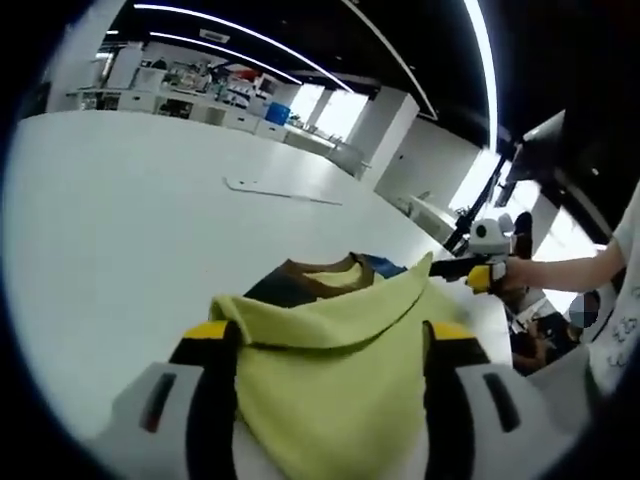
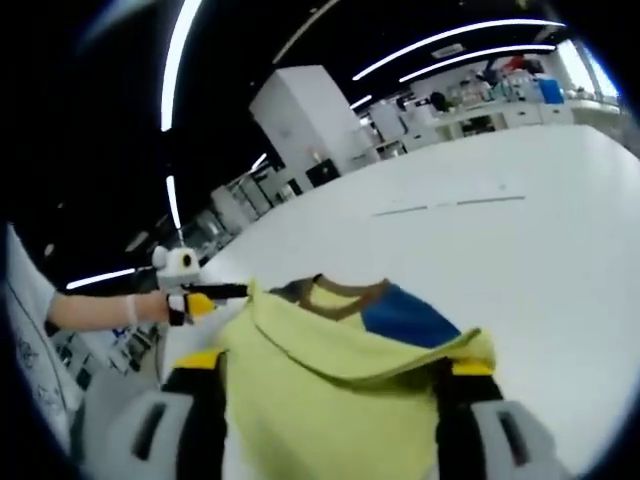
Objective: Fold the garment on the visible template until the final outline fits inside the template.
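Apparently both hand-held grippers (image 1: 330, 345) (image 2: 335, 375) clamp the yellow garment (image 1: 335, 390); its blue panel (image 2: 405, 315) shows rightward.

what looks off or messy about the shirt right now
Nothing is damaged or spilled. The yellow-green garment is mid-fold: both the left gripper and right gripper hold an edge lifted off the white table, so it drapes loosely over its brown collar and blue panel.
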The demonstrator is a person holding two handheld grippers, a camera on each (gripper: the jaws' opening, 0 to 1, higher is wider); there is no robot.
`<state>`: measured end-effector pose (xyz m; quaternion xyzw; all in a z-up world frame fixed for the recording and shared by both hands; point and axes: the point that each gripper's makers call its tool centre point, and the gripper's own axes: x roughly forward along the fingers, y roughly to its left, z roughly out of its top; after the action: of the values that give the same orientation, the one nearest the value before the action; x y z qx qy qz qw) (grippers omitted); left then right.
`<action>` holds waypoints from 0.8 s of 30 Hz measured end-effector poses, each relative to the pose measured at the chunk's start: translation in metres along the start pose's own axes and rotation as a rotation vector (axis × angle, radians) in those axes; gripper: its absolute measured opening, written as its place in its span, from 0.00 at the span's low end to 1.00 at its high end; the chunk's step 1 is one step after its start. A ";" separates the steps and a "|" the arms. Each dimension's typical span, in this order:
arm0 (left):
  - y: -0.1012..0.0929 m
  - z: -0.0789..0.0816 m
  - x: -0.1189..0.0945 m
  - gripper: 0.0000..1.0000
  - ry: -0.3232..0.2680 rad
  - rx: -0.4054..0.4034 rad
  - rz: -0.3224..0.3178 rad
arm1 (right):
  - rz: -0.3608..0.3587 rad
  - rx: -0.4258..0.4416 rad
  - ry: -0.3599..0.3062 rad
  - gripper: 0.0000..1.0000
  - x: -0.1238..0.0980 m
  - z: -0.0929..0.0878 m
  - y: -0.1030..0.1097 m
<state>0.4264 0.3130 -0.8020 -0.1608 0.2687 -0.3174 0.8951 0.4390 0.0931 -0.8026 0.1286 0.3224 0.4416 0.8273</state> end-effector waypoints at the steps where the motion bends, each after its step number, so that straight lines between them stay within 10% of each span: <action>1: 0.001 0.000 0.000 0.73 0.000 -0.002 0.002 | -0.007 0.004 0.000 0.86 0.001 0.000 -0.003; 24: 0.015 0.008 0.012 0.75 -0.037 -0.066 0.060 | -0.068 0.068 -0.070 0.88 0.010 0.016 -0.031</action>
<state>0.4460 0.3170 -0.8073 -0.1880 0.2670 -0.2784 0.9033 0.4737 0.0841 -0.8099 0.1611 0.3123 0.3970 0.8479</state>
